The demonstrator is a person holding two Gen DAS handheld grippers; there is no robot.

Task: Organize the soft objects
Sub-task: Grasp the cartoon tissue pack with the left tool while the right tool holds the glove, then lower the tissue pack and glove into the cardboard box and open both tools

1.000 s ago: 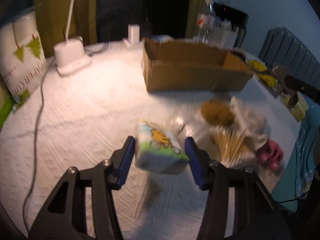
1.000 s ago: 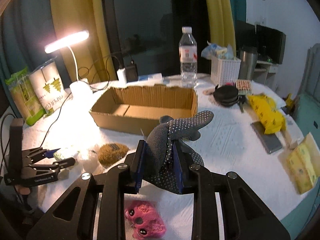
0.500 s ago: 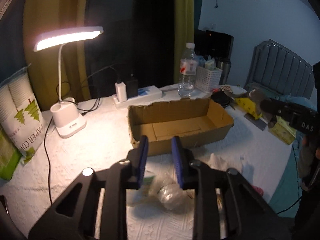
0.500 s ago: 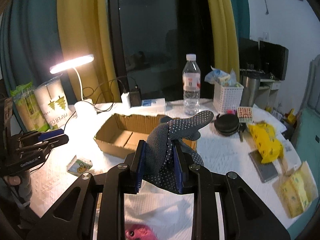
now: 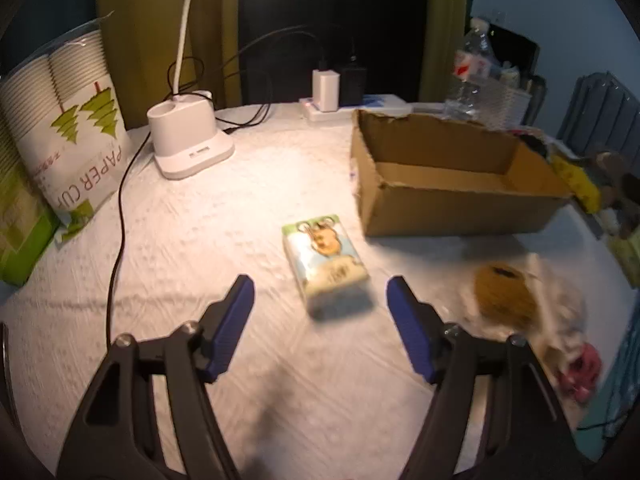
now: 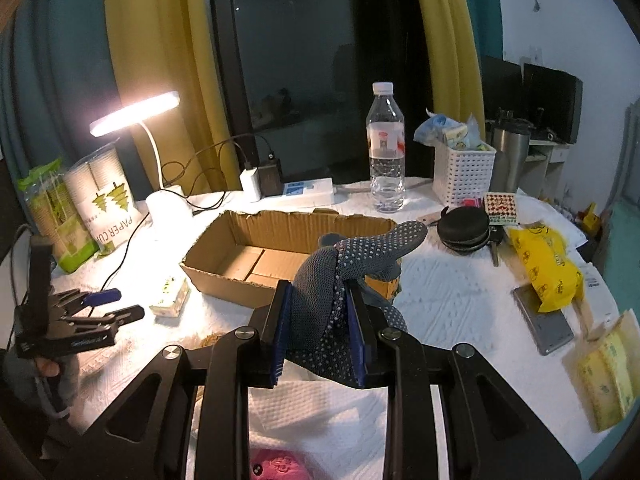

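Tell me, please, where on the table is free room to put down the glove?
Bare cloth lies between the lamp base, the tissue pack and the cardboard box; the box floor also looks empty. Another patch lies between the box and the yellow bag. Crowded: around the brown scrubber and near the white basket.

At the left edge of the left wrist view, the sleeve of paper cups [image 5: 68,120] carries green tree drawings and the words "PAPER CUP", printed sideways with the last letter partly cut off. The same sleeve stands at the left of the right wrist view, where only "PAPER CU" shows. Print on the tissue pack [image 5: 326,264], the water bottle [image 6: 386,148] label and the left gripper [image 6: 116,304] body is too small or blurred to read.
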